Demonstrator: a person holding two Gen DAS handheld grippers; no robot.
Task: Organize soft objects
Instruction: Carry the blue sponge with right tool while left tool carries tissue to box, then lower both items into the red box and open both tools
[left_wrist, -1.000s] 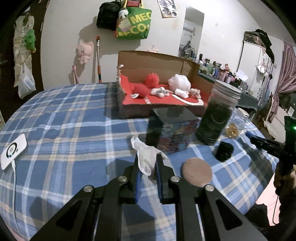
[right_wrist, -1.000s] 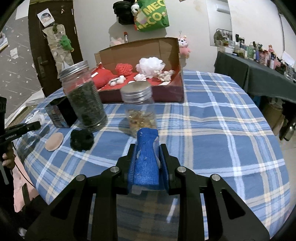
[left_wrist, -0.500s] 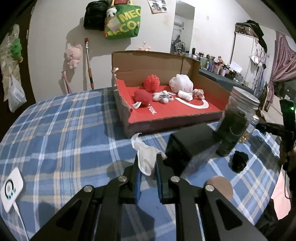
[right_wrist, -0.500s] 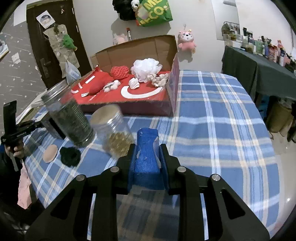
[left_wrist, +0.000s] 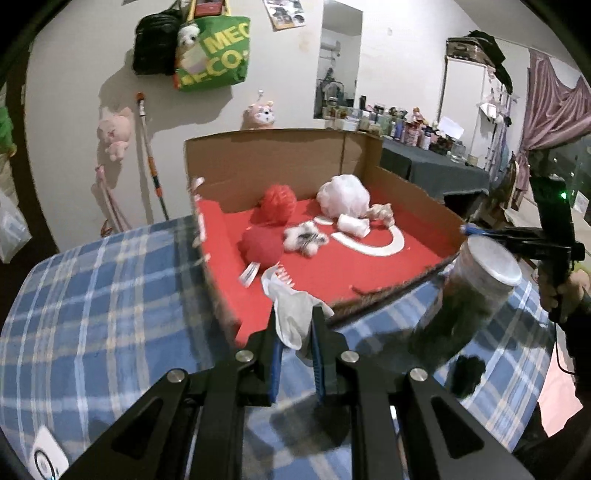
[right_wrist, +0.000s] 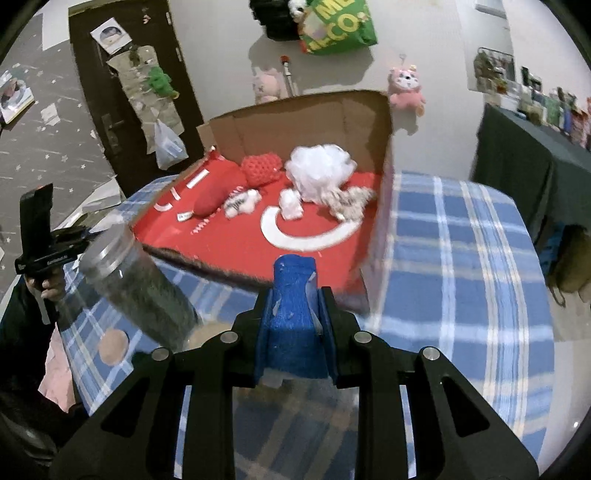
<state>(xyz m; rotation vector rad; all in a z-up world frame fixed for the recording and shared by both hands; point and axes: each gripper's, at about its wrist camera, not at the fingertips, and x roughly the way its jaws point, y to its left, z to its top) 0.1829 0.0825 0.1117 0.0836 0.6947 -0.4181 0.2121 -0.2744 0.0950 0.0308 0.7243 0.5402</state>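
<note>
My left gripper (left_wrist: 295, 328) is shut on a crumpled white cloth (left_wrist: 291, 306), held above the near edge of the cardboard box (left_wrist: 280, 166). The box has a red floor and holds a red knitted ball (left_wrist: 277, 204), a red plush (left_wrist: 260, 245), a white puff (left_wrist: 343, 195) and small white soft pieces. My right gripper (right_wrist: 293, 314) is shut on a blue spongy roll (right_wrist: 293, 306), just before the same box (right_wrist: 306, 118) from its other side. The white puff (right_wrist: 319, 173) and red plush (right_wrist: 214, 194) show there too.
A tall glass jar of dark contents (left_wrist: 469, 299) stands by the box's near corner, also in the right wrist view (right_wrist: 136, 291). A black soft lump (left_wrist: 465, 373) and a round tan pad (right_wrist: 114, 341) lie on the blue plaid tablecloth (right_wrist: 461, 258). A white device (left_wrist: 44, 458) lies near the table edge.
Both grippers have moved forward toward the box, still holding their objects. The box now fills more of each view, and the dark square box and small jar have left view.
</note>
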